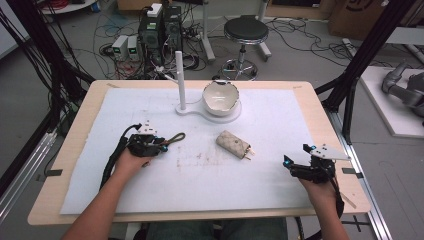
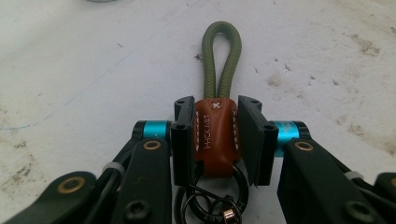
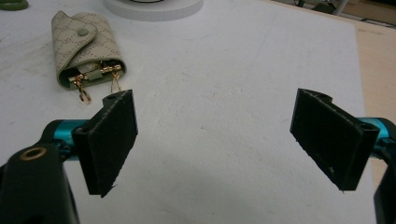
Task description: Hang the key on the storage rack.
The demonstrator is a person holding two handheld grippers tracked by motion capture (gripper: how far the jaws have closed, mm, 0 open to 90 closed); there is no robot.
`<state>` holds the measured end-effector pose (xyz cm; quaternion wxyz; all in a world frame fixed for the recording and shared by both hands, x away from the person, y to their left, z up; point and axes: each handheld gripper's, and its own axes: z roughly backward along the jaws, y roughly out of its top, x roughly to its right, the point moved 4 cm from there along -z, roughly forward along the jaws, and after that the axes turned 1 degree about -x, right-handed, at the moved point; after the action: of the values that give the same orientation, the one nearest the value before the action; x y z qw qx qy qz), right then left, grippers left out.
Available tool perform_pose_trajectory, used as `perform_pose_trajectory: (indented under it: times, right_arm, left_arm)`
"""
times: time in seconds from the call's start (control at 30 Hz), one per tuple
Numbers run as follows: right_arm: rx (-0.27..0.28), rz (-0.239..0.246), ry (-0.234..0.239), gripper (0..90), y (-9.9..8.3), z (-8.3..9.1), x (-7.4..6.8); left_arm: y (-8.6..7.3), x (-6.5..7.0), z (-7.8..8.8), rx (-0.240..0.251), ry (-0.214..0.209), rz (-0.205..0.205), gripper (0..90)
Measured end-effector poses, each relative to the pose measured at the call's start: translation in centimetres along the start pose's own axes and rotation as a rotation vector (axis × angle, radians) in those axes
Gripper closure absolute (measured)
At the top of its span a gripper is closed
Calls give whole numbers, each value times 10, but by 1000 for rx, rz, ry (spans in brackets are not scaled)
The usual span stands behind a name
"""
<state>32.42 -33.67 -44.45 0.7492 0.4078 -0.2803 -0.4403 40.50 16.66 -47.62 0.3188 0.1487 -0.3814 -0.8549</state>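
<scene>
Overhead, the left tool grips a keychain on the bench's white mat; a beige key pouch lies mid-mat; the right tool rests near the bench's right edge. Left gripper view: both jaws clamp the keychain's brown leather tab, its olive cord loop pointing ahead. Right gripper view: jaws wide apart, holding nothing; pouch ahead-left.
</scene>
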Motion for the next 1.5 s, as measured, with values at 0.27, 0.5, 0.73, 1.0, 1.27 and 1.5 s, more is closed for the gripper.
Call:
perform_pose_trajectory:
  times: [0.27, 0.5, 0.73, 1.0, 1.27, 1.5]
  right_arm:
    - [2, 13, 11, 151, 2, -4, -3]
    - [4, 30, 31, 151, 7, -10, -9]
    - [8, 41, 44, 151, 11, -14, -14]
    - [5, 46, 60, 151, 13, -19, -17]
    - [4, 47, 60, 151, 14, -21, -17]
    - [1, 43, 59, 151, 13, -21, -17]
  left_arm:
    - [5, 3, 8, 27, 14, -23, 698]
    - [20, 10, 28, 124, 18, -16, 698]
    - [39, 14, 47, 182, 28, -22, 698]
    - [75, 8, 70, 269, 79, -26, 699]
    - [112, -8, 92, 313, 139, -31, 698]
    - [133, -19, 97, 309, 192, -29, 698]
